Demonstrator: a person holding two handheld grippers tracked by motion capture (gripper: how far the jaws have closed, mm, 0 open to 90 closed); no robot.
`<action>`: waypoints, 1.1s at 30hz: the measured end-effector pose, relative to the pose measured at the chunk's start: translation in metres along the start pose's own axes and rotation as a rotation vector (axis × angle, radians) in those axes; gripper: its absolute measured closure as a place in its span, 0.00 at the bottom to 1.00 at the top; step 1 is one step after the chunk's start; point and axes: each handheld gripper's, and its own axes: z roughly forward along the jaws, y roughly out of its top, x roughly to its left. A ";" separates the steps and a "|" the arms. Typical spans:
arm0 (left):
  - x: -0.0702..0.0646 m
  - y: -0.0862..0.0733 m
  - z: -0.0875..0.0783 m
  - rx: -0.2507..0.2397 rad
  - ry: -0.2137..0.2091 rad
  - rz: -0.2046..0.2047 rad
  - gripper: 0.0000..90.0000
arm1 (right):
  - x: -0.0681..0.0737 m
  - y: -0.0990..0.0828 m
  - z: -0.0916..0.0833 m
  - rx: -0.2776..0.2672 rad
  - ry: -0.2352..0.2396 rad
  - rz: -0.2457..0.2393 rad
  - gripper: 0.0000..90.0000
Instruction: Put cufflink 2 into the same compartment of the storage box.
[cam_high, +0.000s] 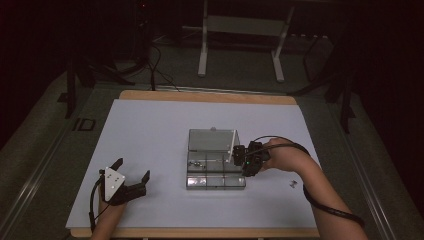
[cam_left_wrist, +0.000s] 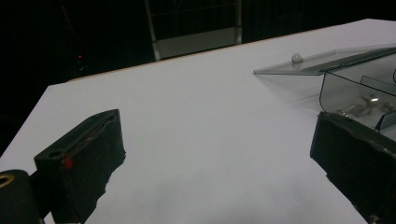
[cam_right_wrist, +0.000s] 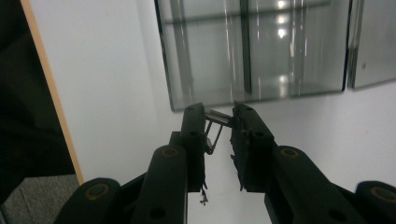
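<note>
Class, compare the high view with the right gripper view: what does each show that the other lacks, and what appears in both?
High view alone: the left claw resting open on the white table, and a small metal part lying right of the clear compartment box. Right gripper view alone: a thin metal clip pinched between the right claw tips. Shared: the box, table and right claw.

My grippers (cam_high: 131, 182) are black; the compartment box (cam_high: 215, 165) is clear grey-tinted plastic, the table sheet (cam_high: 150, 135) plain white, tan-edged.
</note>
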 end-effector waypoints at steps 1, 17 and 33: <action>0.000 0.000 0.000 0.000 0.000 0.000 0.04 | 0.001 0.003 -0.001 0.001 -0.002 -0.009 0.83; 0.000 0.000 0.000 -0.002 -0.001 0.002 0.04 | 0.009 0.055 -0.001 -0.024 -0.002 -0.077 0.83; 0.000 0.000 0.000 -0.003 -0.004 0.001 0.04 | 0.018 0.095 0.007 -0.104 0.031 -0.143 0.83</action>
